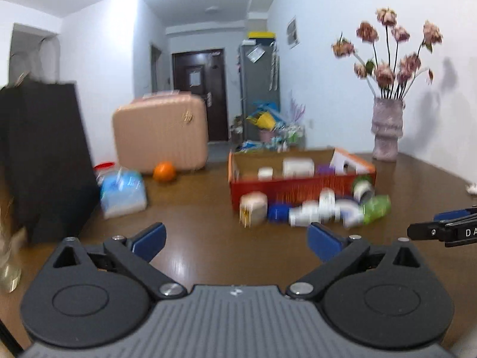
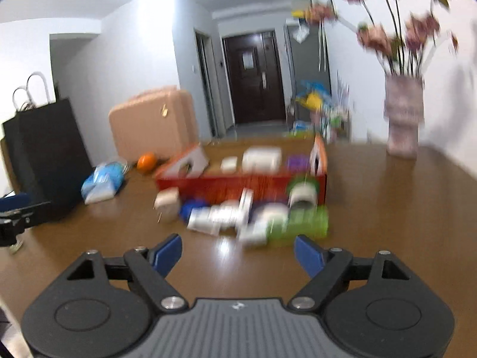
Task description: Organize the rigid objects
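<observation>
A red cardboard box stands open on the brown table, with white containers and a purple item inside. Along its front wall lies a blurred row: a white jar, a blue-capped piece, white bottles and a green bottle. My left gripper is open and empty, short of the row. My right gripper is also open and empty, just before the bottles. Each gripper shows at the edge of the other's view.
A vase of pink flowers stands at the table's far right. At the left are a black bag, a blue tissue pack, an orange and a pink suitcase. Bare tabletop lies between the grippers and the bottles.
</observation>
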### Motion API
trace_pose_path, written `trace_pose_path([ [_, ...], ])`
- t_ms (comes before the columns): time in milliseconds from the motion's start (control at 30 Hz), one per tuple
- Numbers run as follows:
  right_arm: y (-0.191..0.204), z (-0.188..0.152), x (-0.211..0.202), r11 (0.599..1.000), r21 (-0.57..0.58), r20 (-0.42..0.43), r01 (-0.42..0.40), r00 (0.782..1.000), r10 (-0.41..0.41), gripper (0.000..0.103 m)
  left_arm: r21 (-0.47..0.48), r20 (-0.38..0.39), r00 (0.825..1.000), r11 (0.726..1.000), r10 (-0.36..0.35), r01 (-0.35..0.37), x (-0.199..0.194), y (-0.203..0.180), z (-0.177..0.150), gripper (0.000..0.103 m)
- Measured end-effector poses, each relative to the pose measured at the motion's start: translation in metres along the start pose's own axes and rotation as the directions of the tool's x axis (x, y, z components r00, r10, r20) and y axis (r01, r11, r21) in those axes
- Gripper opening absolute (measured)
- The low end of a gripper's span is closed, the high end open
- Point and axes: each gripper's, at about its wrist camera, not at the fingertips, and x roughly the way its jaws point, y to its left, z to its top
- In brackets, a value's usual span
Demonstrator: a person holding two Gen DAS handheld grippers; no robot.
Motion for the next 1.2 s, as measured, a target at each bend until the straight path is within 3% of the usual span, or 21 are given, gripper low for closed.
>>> trace_pose_path([
  [133, 0.013, -0.041, -0.013, 0.999, -0.038, -0.068, -0.002, 0.998, -0.001, 0.081, -0.019, -0.086, 0.996, 1.0, -0.002, 0.0, -0.015, -0.001, -0.037, 0.103],
  [300, 0.02, -0.05, -0.033, 0.998, -0.057, -0.041, 0.027, 0.999, -0.03, 0.081, -0.055, -0.09, 0.996, 0.998, 0.004, -0.009, -0.015, 0.0, -0.032, 0.103],
  [500, 0.018, -0.038, -0.038, 0.997, -0.056, -0.001, 0.05, 0.999, -0.05, 0.082, -0.058, -0.085, 0.996, 0.998, -0.033, 0.028, -0.018, -0.002, -0.033, 0.103],
  [733, 0.016, -0.031, -0.016, 0.996, -0.063, -0.034, 0.064, 0.997, -0.066, 0.082, -0.059, -0.1, 0.992, 0.996, -0.079, 0.073, -0.002, -0.009, -0.028, 0.103],
  [933, 0.006, -0.014, 0.002, 0.994, -0.051, -0.027, 0.1, 0.995, -0.101, 0.082, -0.081, -0.066, 0.994, 0.994, -0.082, 0.077, 0.021, -0.008, -0.009, 0.103],
  [1200, -0.008, 0.0, 0.032, 0.993, -0.044, -0.052, 0.114, 0.992, -0.116, 0.082, -0.067, -0.076, 0.994, 0.995, -0.083, 0.078, 0.067, -0.01, 0.01, 0.103],
])
